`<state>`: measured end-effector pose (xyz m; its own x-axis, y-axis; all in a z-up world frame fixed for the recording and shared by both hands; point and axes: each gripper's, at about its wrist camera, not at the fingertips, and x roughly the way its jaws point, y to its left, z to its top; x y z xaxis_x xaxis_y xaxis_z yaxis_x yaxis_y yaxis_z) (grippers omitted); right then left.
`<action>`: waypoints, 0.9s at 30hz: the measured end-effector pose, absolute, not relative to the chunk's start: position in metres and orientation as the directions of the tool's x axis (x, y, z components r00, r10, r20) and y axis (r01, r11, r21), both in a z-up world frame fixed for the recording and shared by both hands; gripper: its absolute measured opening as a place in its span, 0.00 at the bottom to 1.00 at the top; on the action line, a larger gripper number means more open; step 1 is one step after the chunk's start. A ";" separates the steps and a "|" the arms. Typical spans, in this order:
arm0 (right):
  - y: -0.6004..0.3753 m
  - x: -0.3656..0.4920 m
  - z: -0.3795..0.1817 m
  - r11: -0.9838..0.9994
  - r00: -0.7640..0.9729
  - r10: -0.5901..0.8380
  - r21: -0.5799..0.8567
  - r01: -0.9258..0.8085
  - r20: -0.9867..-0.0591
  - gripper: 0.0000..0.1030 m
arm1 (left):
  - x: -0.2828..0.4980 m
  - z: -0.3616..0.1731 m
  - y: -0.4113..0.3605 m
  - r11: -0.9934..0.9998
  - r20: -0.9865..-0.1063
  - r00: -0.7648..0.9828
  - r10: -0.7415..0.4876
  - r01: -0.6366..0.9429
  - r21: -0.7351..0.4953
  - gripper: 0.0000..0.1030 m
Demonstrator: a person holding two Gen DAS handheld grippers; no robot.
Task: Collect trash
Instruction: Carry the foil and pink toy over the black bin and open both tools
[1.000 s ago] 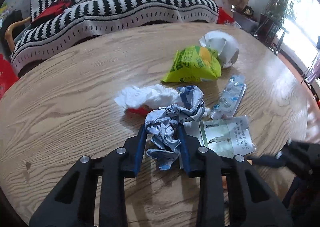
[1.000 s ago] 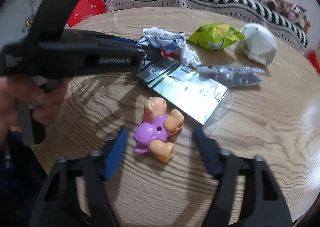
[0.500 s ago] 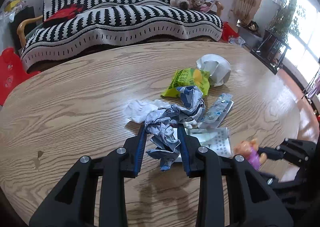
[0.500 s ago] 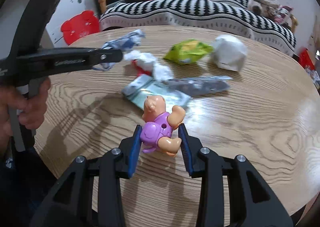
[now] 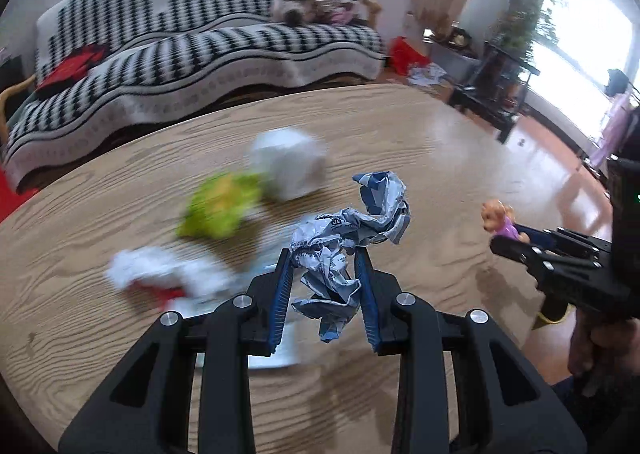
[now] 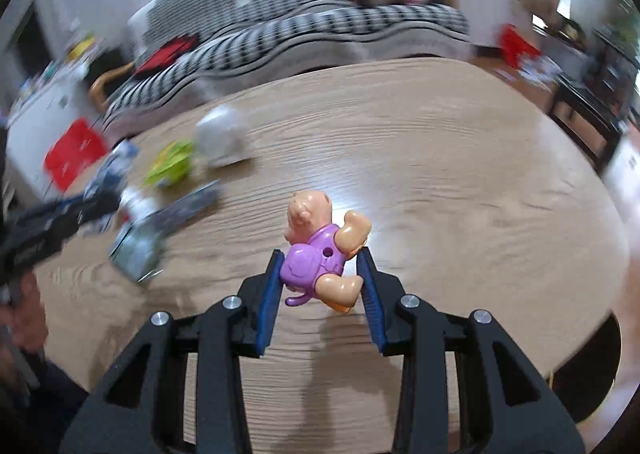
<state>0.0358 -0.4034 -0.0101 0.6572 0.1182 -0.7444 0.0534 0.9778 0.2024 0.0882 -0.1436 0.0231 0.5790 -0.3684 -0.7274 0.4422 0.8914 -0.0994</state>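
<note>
**Both grippers loaded above the wooden table**

You are working over an oval wooden table [image 5: 400, 142], with a sofa under a black-and-white patterned throw [image 5: 192, 50] behind it at 12 o'clock and a bright window at 2 o'clock in the left wrist view. Much of the scene is smeared by motion blur.

Starting at 9 o'clock in the left wrist view, a white crumpled tissue [image 5: 160, 270] lies on the table with something red under it. Toward 11 o'clock sits a yellow-green snack bag [image 5: 220, 210], and just beside it, further back, a white crumpled wrapper [image 5: 290, 164]. A flat clear packet [image 6: 140, 246] shows in the right wrist view at 9 o'clock, near the other litter.

At the centre, your left gripper [image 5: 324, 274] has its 2 blue-padded fingers [image 5: 280, 294] pinching a crumpled blue-and-white wrapper [image 5: 344, 246], which is held clear of the table; its loose end sticks up past the fingertips toward 1 o'clock.

At 3 o'clock in the same view you can see your right gripper [image 5: 516, 236] from the side, carrying a small toy figure [image 5: 498, 220]. From its own camera, the right gripper [image 6: 320, 278] has its fingers closed on the toy's purple body, with the orange head pointing to 12 o'clock and a leg hanging toward 6 o'clock. The toy is lifted off the tabletop.
</note>
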 end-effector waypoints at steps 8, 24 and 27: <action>-0.542 -0.015 -0.002 0.908 0.692 -0.036 0.265 0.324 -0.721 0.36 | 0.066 0.007 -0.285 0.799 -0.734 0.475 -0.485 0.583 -0.150 0.30; -0.740 -0.152 -0.077 0.647 0.497 -0.196 0.269 0.713 -0.845 0.36 | -0.025 -0.093 -0.531 0.516 -0.780 0.153 -0.607 0.822 -0.241 0.30; -0.745 -0.158 -0.078 0.642 0.493 -0.204 0.265 0.720 -0.846 0.36 | -0.027 -0.115 -0.552 0.503 -0.802 0.118 -0.585 0.829 -0.245 0.30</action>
<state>-0.1582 -0.7450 -0.0782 0.4932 -0.2044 -0.8456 0.7200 0.6415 0.2648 -0.0275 -0.5518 -0.1149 0.1181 -0.5852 -0.8022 0.8289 0.5030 -0.2449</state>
